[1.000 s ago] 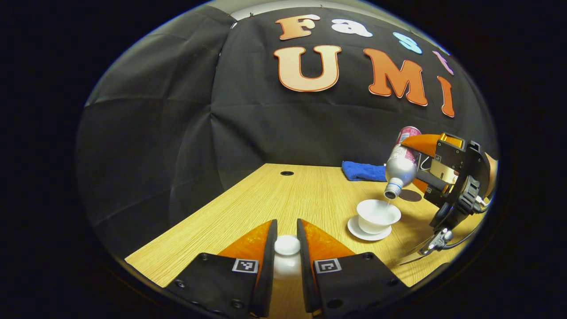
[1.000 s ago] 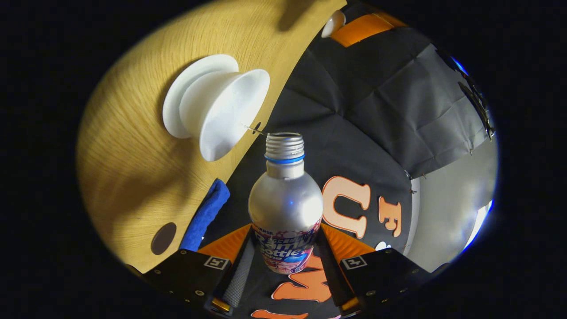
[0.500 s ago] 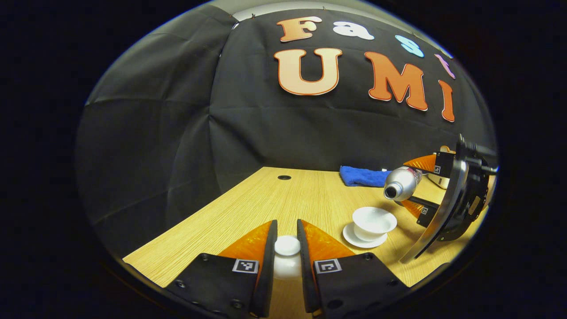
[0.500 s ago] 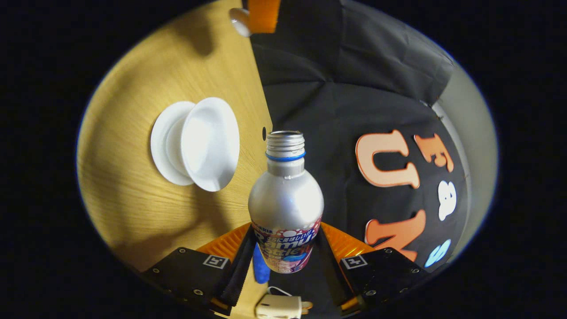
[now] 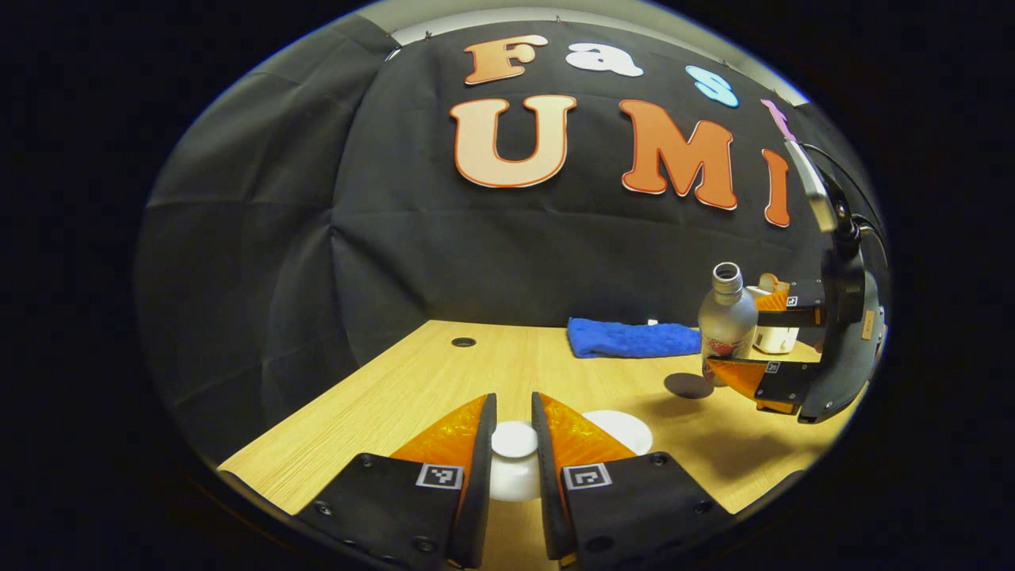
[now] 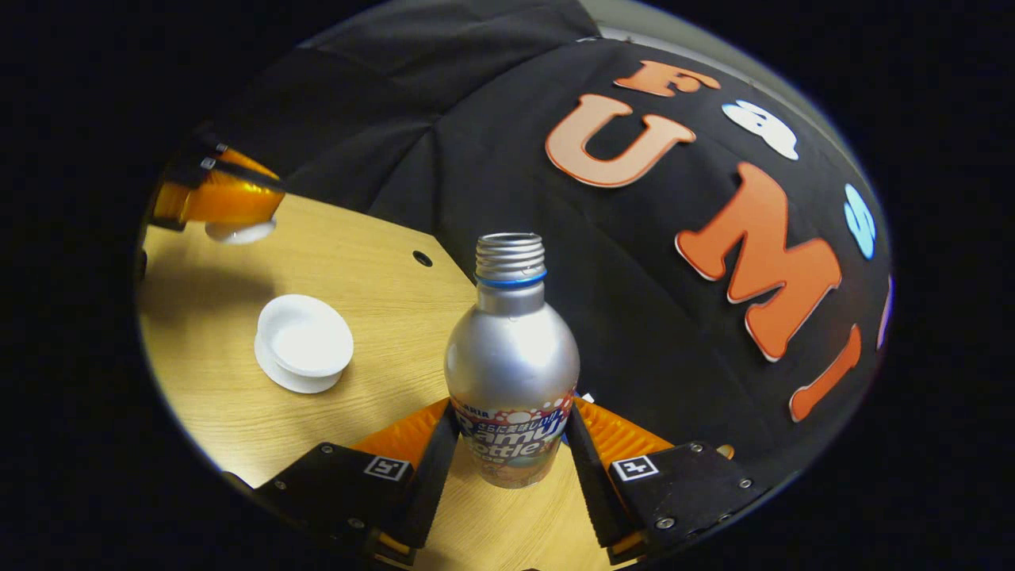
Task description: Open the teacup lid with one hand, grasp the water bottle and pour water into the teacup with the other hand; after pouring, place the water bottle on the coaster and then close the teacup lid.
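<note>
R gripper [image 6: 507, 468] clamps water bottle [image 6: 511, 357] upright; coaster [image 5: 687, 385] just below at 7 o'clock; L gripper [image 5: 514, 444] pinching lid [image 5: 514, 438]

Teacup [image 5: 618, 428] mostly hidden behind left gripper [image 5: 514, 468]; water bottle [image 6: 511, 357] base hidden between fingers.

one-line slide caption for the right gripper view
Hand-held gripper grips an upright, uncapped water bottle above the table; open teacup sits at left.
</note>
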The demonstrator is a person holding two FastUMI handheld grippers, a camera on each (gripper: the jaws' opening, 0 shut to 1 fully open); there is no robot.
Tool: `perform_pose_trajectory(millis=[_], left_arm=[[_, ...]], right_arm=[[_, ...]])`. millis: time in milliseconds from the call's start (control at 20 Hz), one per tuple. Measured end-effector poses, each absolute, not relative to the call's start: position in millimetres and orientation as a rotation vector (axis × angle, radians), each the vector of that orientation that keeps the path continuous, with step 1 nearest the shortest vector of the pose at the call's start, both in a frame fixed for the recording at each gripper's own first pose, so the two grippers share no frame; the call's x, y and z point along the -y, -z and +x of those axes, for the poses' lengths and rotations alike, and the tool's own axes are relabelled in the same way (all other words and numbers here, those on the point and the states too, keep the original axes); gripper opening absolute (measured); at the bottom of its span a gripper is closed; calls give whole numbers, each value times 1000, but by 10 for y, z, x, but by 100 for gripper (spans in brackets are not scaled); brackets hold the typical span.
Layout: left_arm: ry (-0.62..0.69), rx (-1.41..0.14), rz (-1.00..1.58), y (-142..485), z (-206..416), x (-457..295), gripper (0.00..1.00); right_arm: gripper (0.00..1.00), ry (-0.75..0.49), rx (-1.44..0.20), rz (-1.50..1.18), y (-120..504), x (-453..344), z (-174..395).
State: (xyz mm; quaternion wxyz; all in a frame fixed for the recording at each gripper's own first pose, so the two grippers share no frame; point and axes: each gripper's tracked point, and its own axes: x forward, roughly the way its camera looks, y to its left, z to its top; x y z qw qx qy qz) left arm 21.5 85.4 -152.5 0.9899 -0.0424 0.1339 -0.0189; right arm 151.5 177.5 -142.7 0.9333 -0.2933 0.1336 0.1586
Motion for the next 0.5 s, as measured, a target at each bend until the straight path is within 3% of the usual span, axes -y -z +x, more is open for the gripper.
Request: perform_pose_trajectory(millis=[150, 200, 400, 450, 500], left_arm=[[86, -266, -99, 1489, 319, -591, 27], [96, -267, -94, 1494, 351, -523, 32], [130, -290, -75, 1637, 462, -262, 32], [134, -296, -74, 1678, 493, -211, 27], [136, -300, -71, 1710, 511, -177, 32]], right_arm=[[78, -321, -321, -472, 1525, -1717, 1532], [78, -324, -335, -431, 1548, -1689, 1550], [78, -316, -378, -301, 1606, -1705, 1576], [78, -313, -382, -275, 1607, -1717, 1570], [78, -313, -390, -249, 1619, -1721, 1568]])
